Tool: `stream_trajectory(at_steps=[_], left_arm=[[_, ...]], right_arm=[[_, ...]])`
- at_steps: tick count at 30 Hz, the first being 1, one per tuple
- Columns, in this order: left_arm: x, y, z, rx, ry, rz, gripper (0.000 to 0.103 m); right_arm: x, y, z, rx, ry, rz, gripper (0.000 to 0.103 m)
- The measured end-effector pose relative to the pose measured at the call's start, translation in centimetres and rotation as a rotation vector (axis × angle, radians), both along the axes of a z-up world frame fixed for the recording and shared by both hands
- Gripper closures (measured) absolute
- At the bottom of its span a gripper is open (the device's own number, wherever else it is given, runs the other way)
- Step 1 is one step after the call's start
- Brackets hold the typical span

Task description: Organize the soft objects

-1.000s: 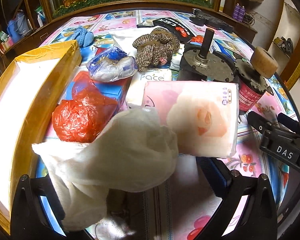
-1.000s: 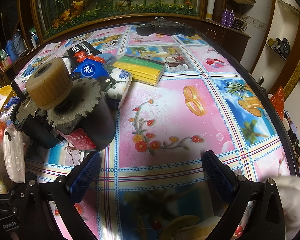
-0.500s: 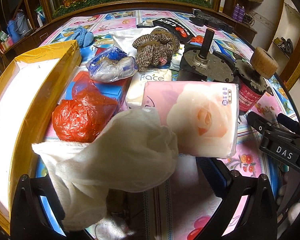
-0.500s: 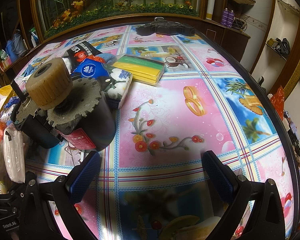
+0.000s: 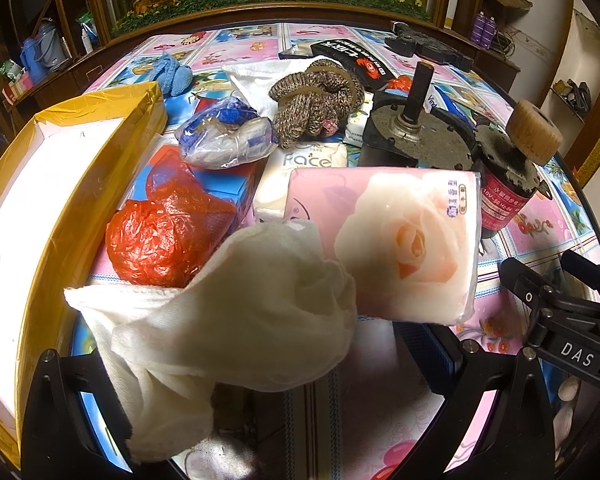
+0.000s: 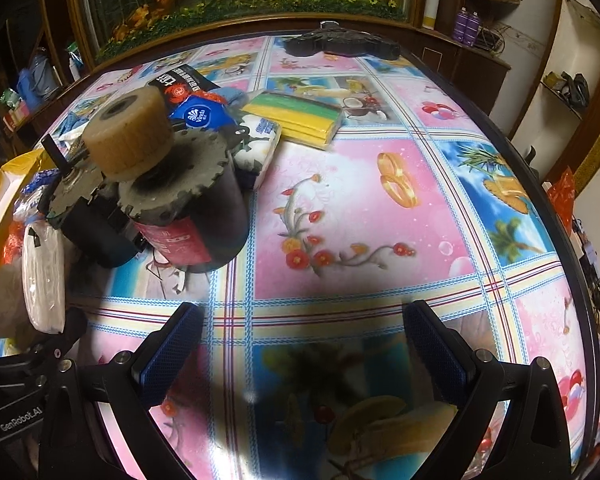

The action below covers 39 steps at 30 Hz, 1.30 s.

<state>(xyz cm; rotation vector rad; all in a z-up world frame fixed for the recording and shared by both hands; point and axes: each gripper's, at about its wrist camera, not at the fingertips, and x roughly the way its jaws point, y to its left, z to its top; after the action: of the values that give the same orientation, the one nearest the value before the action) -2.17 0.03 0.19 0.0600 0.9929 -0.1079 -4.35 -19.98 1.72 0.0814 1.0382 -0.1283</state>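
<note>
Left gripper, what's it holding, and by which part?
The left gripper holds a white cloth bunched between its fingers, gripped near the crumpled middle.

On the desk [image 6: 380, 208], the box [image 5: 32, 200] lies far left. Right of it sit a crumpled bag [image 5: 156, 240], then a tissue pack [image 5: 400, 236], with the cloth [image 5: 228, 320] before them and two motors [image 5: 416, 144] right behind.

White cloth [image 5: 236, 312] hides left gripper [image 5: 268, 380] (mostly).
</note>
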Motion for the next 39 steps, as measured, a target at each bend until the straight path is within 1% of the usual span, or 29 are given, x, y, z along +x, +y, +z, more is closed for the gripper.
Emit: stream_trajectory(at_steps=[7,13,19,21,23,24,26,28,30,31,32,33,35,37,39], left_arm=[[0.0,0.0,0.0,-0.007,0.001,0.000,0.000],[0.3,0.1,-0.1,-0.013,-0.021,0.007,0.000],[0.2,0.0,-0.1,0.007,-0.010,-0.004,0.000],[0.3,0.0,-0.1,0.004,-0.006,-0.021,0.000],[0.4,-0.1,-0.1,-0.004,-0.007,-0.070,0.000],[0.3,0.0,-0.1,-0.010,-0.008,-0.073,0.000],[0.0,0.4,0.0,-0.015,0.000,-0.048,0.000],[-0.4,1.0,0.4,-0.045,-0.005,-0.025,0.000],[-1.3,2.2,1.5,-0.068,-0.077,0.022,0.000],[-2.0,2.7,2.3,-0.079,-0.130,0.047,0.000],[-2.9,3.1,3.1,-0.069,-0.194,0.071,0.000],[-3.7,3.2,3.6,-0.050,-0.242,0.083,0.000],[-5.5,2.7,4.6,-0.006,-0.330,0.082,0.000],[-6.9,2.0,5.0,0.028,-0.384,0.069,0.000],[-7.9,1.3,5.1,0.030,-0.409,0.051,0.000]], right_arm=[[-0.4,0.4,0.0,-0.013,-0.006,-0.019,0.001],[-0.5,0.4,0.0,-0.006,-0.003,-0.017,0.001],[-0.5,0.4,0.0,-0.009,-0.001,-0.013,0.001],[-0.5,0.6,0.0,-0.011,-0.001,-0.020,0.001],[-0.5,0.8,0.0,-0.015,0.000,-0.031,0.001],[-0.5,1.0,0.0,-0.015,0.002,-0.027,0.001],[-0.5,1.3,0.0,-0.012,0.002,-0.014,0.001],[-0.4,1.3,0.1,-0.006,0.003,-0.008,0.001],[-0.4,1.2,0.1,-0.003,0.002,-0.008,0.001],[-0.4,1.2,0.1,-0.003,0.002,-0.008,0.001],[-0.4,1.2,0.1,-0.003,0.002,-0.008,0.001],[-0.4,1.2,0.1,-0.004,0.002,-0.008,0.001],[-0.4,1.2,0.1,-0.004,0.000,-0.010,0.001],[-0.4,1.1,0.1,-0.004,-0.001,-0.012,0.001],[-0.5,1.1,0.1,-0.005,-0.001,-0.014,0.001]])
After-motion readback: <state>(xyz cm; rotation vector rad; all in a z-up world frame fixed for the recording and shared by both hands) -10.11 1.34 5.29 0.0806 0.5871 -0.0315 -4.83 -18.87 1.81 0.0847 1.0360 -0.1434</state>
